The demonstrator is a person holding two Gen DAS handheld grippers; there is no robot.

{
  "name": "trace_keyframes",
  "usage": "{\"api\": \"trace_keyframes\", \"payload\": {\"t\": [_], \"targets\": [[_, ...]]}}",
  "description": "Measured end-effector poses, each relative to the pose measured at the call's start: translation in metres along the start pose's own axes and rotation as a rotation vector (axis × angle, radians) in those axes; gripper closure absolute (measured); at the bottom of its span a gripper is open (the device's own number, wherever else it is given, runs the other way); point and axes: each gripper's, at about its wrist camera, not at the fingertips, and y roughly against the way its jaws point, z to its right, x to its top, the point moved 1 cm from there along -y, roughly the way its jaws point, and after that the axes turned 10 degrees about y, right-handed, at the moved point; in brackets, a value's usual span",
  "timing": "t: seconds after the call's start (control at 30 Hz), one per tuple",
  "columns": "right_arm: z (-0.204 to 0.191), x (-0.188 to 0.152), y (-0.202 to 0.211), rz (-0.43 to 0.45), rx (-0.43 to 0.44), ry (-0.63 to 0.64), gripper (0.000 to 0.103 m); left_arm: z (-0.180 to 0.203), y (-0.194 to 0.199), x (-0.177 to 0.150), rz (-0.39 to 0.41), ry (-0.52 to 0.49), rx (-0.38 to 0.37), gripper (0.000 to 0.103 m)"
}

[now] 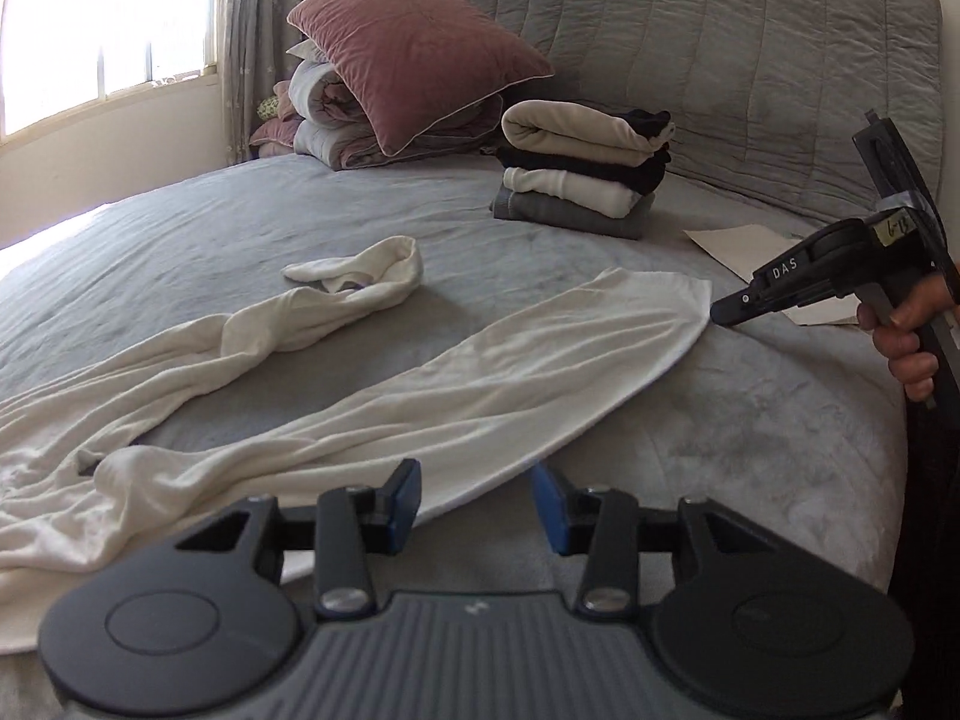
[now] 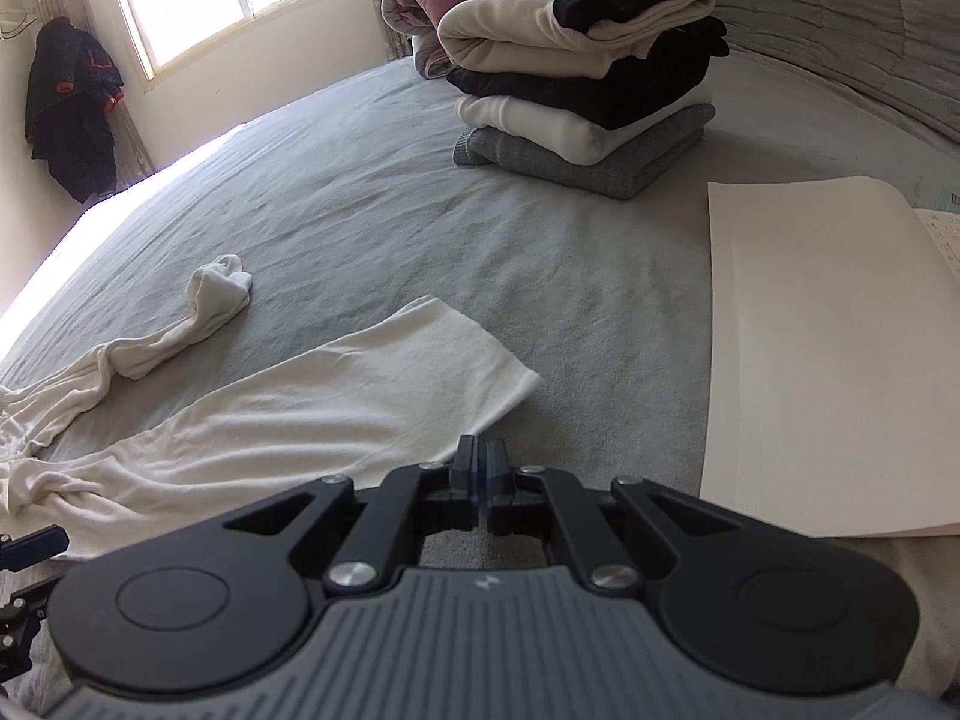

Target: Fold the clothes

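Cream garment: a long white pair of leggings or long johns (image 1: 480, 372) lies spread across the grey bed (image 1: 750, 438), and the near-right leg is laid out fairly flat with its cuff toward the right.
Other leg: it's twisted like a rope, its cuff (image 1: 372, 276) bunched up farther back on the left, well apart from the flat one.
Left gripper (image 1: 474, 501): low at the near edge, blue-padded fingers (image 1: 403, 495) standing apart, hovering just at the hem of the flat leg with nothing between them.
Right gripper (image 2: 478, 471): fingers pressed together right at the corner of that flat cuff; from the left wrist view its tip meets the cuff's edge. Whether cloth is actually pinched I can't tell.
Folded stack (image 2: 576, 114): beige, black, white and grey pieces piled neatly far right, by the headboard.
Also on the bed: pale sheets of paper (image 2: 828, 348) just right of the cuff, and pillows and quilts (image 1: 408, 78) heaped at the far side.
Risk one: that thin stretchy knit could slip from a shallow pinch at the corner, and the leg would drop crooked.
Risk two: the twisted leg looks likely to drag and bunch if the garment is lifted before it's smoothed, giving a lumpy fold.
Risk three: a sweep to the right could catch the paper and scatter it.
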Motion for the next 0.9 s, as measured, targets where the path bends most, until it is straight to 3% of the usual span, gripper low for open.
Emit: {"api": "trace_keyframes", "payload": {"t": [0.13, 0.17, 0.23, 0.3, 0.33, 0.57, 0.63, 0.73, 0.8, 0.83, 0.9], "targets": [[0.013, -0.002, 0.002, 0.002, 0.057, -0.074, 0.097, 0.013, -0.007, -0.007, -0.006, -0.072, 0.028, 0.062], [0.016, -0.003, 0.002, 0.005, 0.072, -0.099, 0.086, 0.014, -0.007, -0.007, -0.006, -0.081, 0.033, 0.063], [0.021, -0.003, 0.002, 0.009, 0.090, -0.142, 0.084, 0.014, -0.008, -0.007, -0.008, -0.074, 0.035, 0.065], [0.023, -0.004, 0.002, 0.021, 0.090, -0.165, 0.069, 0.014, -0.008, -0.006, -0.011, -0.066, 0.035, 0.065], [0.022, -0.003, 0.001, 0.031, 0.088, -0.172, 0.066, 0.014, -0.009, -0.005, -0.012, -0.064, 0.037, 0.065], [0.003, 0.002, -0.014, 0.050, 0.030, -0.109, 0.063, 0.019, -0.010, -0.005, -0.012, -0.077, 0.047, 0.070], [-0.002, 0.004, -0.018, 0.051, 0.009, -0.088, 0.063, 0.019, -0.010, -0.006, -0.010, -0.075, 0.047, 0.070], [-0.011, 0.006, -0.022, 0.049, -0.023, -0.039, 0.075, 0.020, -0.010, -0.006, -0.006, -0.073, 0.047, 0.073], [-0.016, 0.006, -0.023, 0.047, -0.039, -0.002, 0.094, 0.021, -0.010, -0.006, -0.004, -0.070, 0.045, 0.081], [-0.018, 0.006, -0.024, 0.046, -0.045, 0.014, 0.098, 0.021, -0.010, -0.006, -0.002, -0.067, 0.045, 0.085], [-0.022, 0.007, -0.023, 0.048, -0.064, 0.032, 0.099, 0.020, -0.007, -0.004, 0.009, -0.052, 0.041, 0.103]]}}
